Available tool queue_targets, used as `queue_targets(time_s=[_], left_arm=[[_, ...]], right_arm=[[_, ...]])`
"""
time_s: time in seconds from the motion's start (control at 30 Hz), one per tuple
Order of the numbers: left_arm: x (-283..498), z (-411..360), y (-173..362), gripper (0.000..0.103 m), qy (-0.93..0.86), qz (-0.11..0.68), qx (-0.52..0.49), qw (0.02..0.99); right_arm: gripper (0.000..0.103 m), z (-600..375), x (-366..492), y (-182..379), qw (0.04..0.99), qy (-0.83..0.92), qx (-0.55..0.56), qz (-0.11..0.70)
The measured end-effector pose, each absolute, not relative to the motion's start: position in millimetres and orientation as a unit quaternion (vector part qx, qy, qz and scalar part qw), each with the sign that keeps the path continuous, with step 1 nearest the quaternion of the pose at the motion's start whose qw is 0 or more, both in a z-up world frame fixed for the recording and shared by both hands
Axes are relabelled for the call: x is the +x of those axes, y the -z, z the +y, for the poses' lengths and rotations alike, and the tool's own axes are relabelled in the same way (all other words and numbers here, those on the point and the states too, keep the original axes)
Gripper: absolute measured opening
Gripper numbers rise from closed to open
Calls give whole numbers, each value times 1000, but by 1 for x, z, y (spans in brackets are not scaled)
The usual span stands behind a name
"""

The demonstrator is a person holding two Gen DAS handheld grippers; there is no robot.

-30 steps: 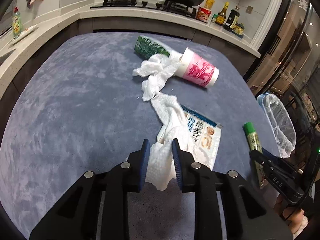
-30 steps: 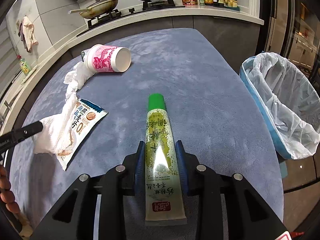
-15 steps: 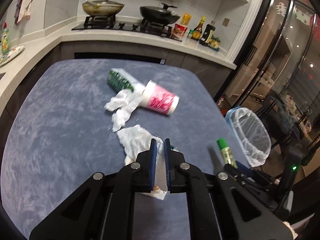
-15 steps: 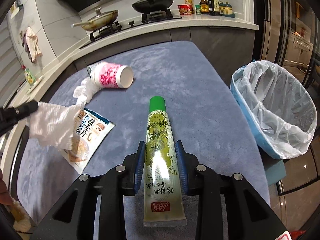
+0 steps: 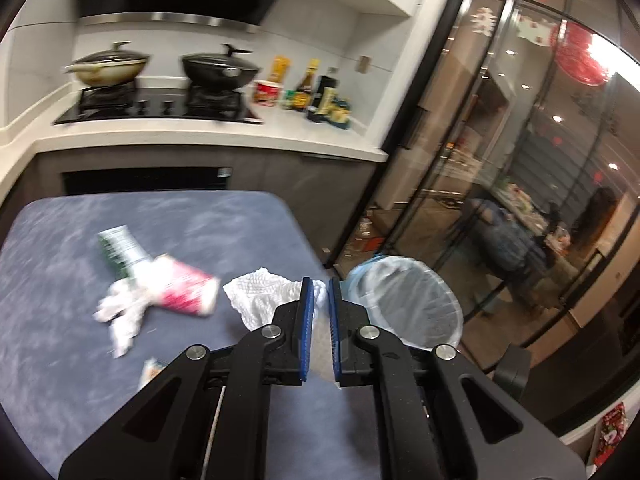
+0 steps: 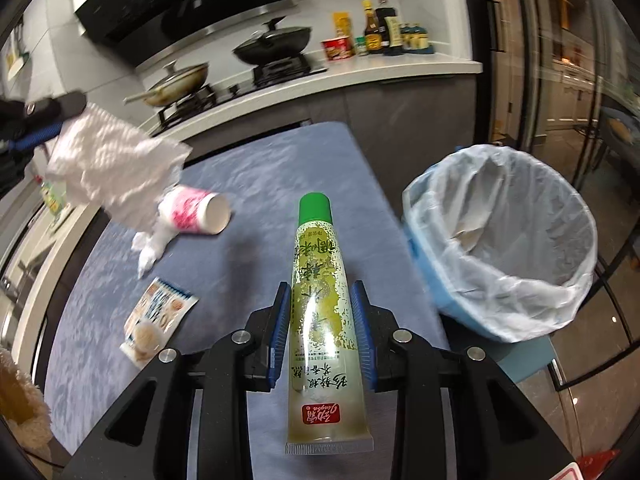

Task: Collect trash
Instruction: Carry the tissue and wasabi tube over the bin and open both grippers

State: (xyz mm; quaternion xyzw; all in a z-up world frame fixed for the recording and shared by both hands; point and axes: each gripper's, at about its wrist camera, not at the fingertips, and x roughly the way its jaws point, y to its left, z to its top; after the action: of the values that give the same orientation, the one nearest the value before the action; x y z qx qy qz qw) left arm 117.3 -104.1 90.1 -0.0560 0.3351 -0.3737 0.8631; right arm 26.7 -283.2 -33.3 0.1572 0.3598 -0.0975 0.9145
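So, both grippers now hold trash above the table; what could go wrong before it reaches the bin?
1. The left gripper pinches only an edge of the paper towel; it hangs loose and may slip out or brush the cup.
2. The right gripper holds the long tube near its middle; it may tilt and miss the bin.

The left gripper (image 5: 319,294) points downward at a slant, its blue-padded jaws pinched nearly together on a crumpled white paper towel (image 5: 260,294) that hangs clear of the table. The right gripper (image 6: 322,300) also tilts downward, its jaws set partway apart and pressed against both sides of a green-capped tube (image 6: 320,300), which lies lengthwise between them, cap pointing away.
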Motion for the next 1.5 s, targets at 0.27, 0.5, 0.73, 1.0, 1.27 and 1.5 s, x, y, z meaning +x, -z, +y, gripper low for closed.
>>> queue_targets(time_s=[0.27,0.5,0.73,1.0,1.27,1.5], left_arm=[[126,-204,-91,7,447,342,-50,825],[139,-302,-63,7,492,369,-41,788],[144,-363,-11,8,492,414,-10,765],[152,-368,18,38,475,427,1,769],[152,-347,9,44,457,412,3,788],[150,-323,3,44,443,403,1,801]], right_arm=[[29,-361,14,26,906,163,189,341],[29,-432,12,38,888,219,203,349],[30,-471,23,63,869,246,209,375],[38,-470,27,66,873,262,187,366],[44,-461,20,49,883,262,180,346],[44,-448,14,37,888,255,177,338]])
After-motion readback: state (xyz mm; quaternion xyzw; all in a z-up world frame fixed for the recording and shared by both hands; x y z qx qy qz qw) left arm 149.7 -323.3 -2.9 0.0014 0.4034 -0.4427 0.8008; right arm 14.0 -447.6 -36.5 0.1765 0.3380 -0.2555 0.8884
